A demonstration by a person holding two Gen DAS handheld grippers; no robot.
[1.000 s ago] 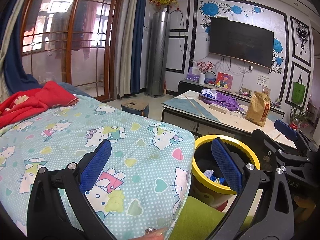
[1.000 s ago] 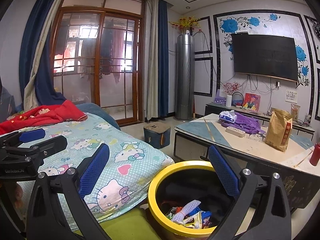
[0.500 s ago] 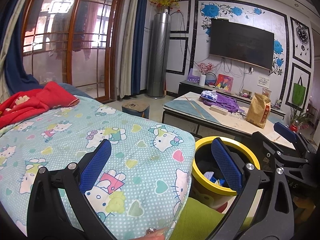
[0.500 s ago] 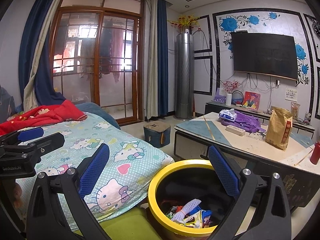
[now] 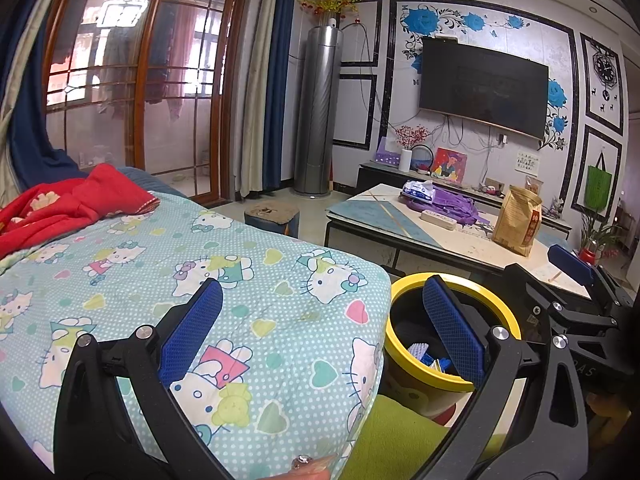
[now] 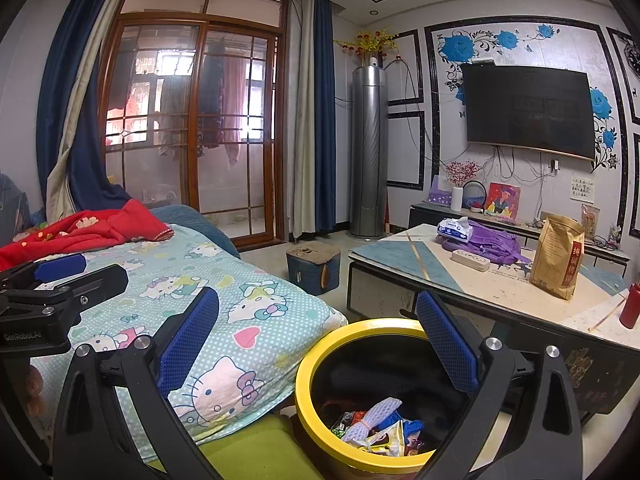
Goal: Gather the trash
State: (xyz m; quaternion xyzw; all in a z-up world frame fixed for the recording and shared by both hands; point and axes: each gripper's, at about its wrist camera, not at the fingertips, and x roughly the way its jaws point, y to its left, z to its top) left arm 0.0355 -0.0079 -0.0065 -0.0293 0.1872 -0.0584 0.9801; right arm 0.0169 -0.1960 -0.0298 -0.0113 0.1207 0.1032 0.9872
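Nothing moved since earlier; left hand-held gripper, right hand-held gripper agape, empty; "GenRobot.AI" legible.

Trash bin floor hidden beneath wrappers; red bottle cropped at frame edge.

The bin has a glossy yellow plastic rim, and the trash inside it is crinkled, shiny wrappers and a knobbly pale foam net. Both grippers, the left gripper and the right gripper, are matt black plastic with bright metal screws; their pads are blue and finely ribbed. The quilt is soft printed cloth. The counter looks like polished stone, scuffed, and the bag on it is creased gold paper.
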